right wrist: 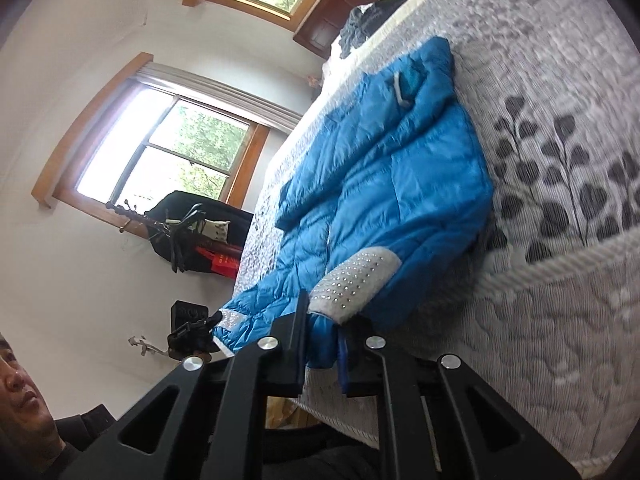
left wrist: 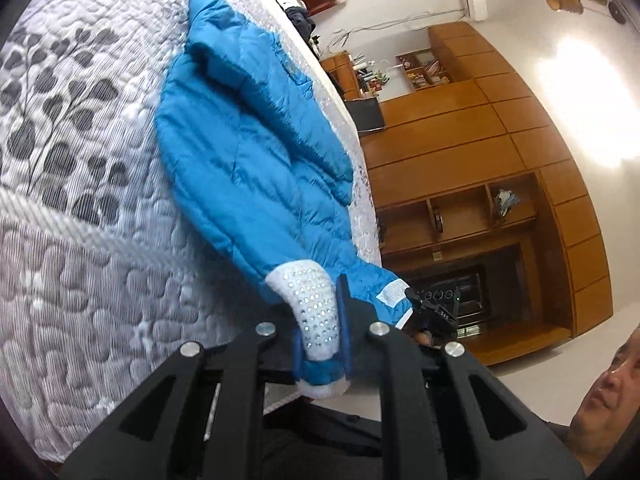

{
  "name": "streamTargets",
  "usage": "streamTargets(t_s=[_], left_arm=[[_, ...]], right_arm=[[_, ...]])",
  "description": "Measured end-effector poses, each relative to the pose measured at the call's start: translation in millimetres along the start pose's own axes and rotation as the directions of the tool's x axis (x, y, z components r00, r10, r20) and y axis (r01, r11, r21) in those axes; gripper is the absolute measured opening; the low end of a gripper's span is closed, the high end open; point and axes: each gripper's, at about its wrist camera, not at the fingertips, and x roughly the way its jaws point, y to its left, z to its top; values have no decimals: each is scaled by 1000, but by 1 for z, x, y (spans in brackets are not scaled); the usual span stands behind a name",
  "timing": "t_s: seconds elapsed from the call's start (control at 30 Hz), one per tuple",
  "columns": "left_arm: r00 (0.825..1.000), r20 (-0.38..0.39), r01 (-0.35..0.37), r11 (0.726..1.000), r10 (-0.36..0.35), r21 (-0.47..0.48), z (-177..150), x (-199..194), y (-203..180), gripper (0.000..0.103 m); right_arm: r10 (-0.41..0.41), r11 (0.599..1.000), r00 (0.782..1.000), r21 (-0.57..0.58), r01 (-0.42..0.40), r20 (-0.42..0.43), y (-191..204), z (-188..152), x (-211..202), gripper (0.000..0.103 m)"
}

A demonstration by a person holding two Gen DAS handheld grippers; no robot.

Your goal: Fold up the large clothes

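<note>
A bright blue padded jacket (left wrist: 256, 148) lies lengthwise on the quilted grey and white bed (left wrist: 80, 160), hood end far from me. My left gripper (left wrist: 322, 332) is shut on a hem corner, pinching the white studded knit band (left wrist: 312, 300). In the same view my right gripper (left wrist: 434, 312) holds the other hem corner off the bed's edge. In the right wrist view the jacket (right wrist: 384, 184) spreads over the bed (right wrist: 560, 280). There my right gripper (right wrist: 322, 340) is shut on blue hem beside the studded band (right wrist: 356, 276), and the left gripper (right wrist: 192, 334) grips the far corner.
Dark clothes (right wrist: 364, 20) are heaped near the head of the bed. A wooden wall cabinet (left wrist: 500, 140) stands beyond the bed's right side. Windows (right wrist: 168, 148) and a coat stand with bags (right wrist: 188, 232) lie on the other side. A person (left wrist: 608, 392) stands at the foot.
</note>
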Motion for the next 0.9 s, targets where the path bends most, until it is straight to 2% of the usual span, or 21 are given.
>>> streamTargets(t_s=[0.33,0.63,0.9], left_arm=[[999,28,23,1000,-23,0,46,4,-7,11],[999,45,28,998,-25,-53,99,21,7,11],[1000,23,5,989,-2,-146,153,50,31,12]], right_arm=[[-19,1000,999,-23,20,27,13,43,14,11],[-70,997,997,-38,71,32,12,97,35,11],[-127,992,992,-11,127,-4,-11,148,74,11]])
